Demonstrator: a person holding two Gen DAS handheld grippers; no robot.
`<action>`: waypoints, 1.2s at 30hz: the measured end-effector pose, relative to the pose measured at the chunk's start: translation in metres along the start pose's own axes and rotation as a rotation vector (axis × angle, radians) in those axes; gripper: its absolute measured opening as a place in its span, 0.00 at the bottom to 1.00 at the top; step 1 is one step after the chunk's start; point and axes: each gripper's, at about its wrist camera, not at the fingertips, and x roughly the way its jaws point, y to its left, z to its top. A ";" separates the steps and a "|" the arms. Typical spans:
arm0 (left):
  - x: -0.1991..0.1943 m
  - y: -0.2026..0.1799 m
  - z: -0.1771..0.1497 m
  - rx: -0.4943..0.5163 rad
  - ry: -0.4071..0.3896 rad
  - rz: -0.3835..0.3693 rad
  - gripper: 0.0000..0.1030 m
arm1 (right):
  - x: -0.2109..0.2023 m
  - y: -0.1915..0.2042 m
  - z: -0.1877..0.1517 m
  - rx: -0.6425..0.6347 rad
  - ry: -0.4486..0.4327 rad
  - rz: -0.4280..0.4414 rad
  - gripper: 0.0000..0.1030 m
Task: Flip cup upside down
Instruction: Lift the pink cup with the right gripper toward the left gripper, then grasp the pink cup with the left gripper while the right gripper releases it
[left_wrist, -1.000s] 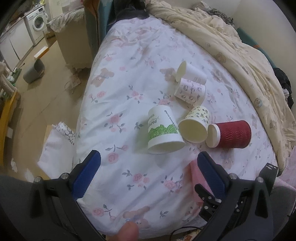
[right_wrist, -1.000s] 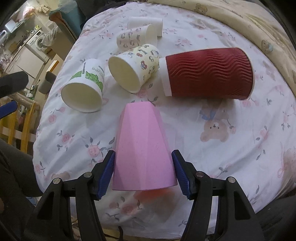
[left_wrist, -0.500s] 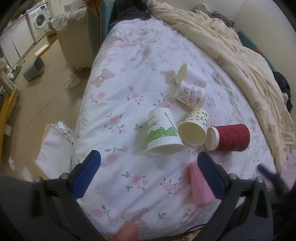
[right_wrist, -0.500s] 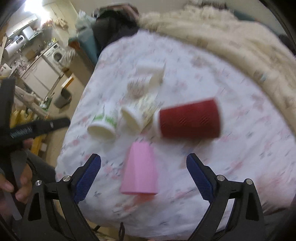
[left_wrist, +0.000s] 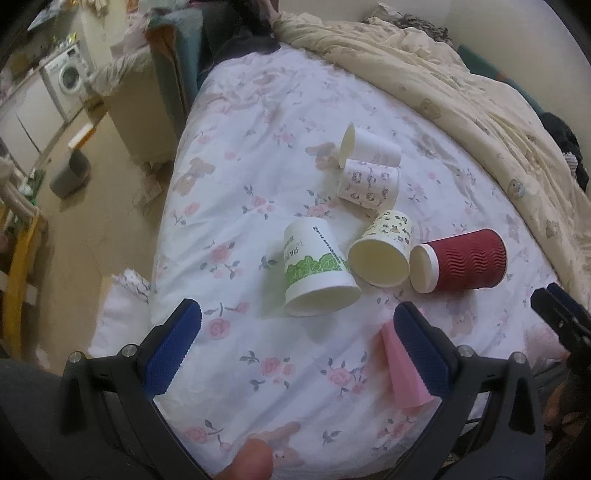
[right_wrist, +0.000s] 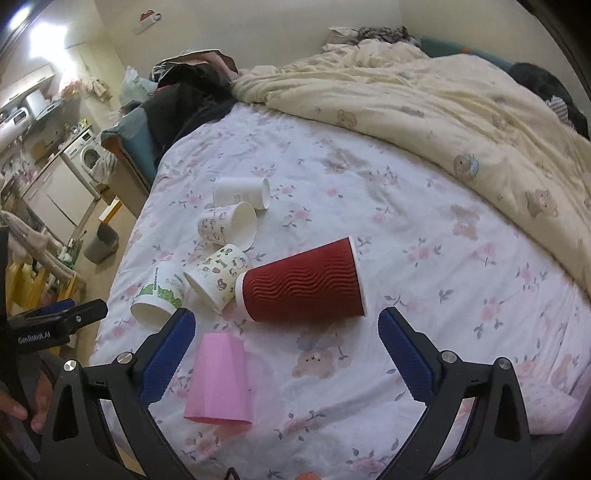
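A pink cup stands upside down, mouth on the bed, near the front edge; in the left wrist view it is partly behind a finger. Several cups lie on their sides behind it: a red ribbed cup, a yellow patterned cup, a green-print white cup, a small patterned cup and a plain white cup. My right gripper is open and empty above the bed, right of the pink cup. My left gripper is open and empty.
The cups lie on a floral sheet on a bed. A cream duvet is bunched along the far right. The bed's left edge drops to the floor, with a grey bin and a washing machine beyond.
My right gripper opened, let go of the pink cup and pulled back and up. The pink cup stays upside down on the bed. The left gripper barely moved.
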 end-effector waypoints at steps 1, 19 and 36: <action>0.000 -0.001 0.000 0.002 0.000 -0.004 1.00 | 0.000 -0.001 0.001 0.006 -0.005 0.009 0.99; 0.068 -0.083 -0.010 -0.053 0.386 -0.176 0.78 | -0.011 -0.040 -0.001 0.119 0.011 -0.046 0.99; 0.120 -0.105 -0.019 -0.102 0.509 -0.155 0.52 | -0.019 -0.058 -0.003 0.174 0.018 -0.022 1.00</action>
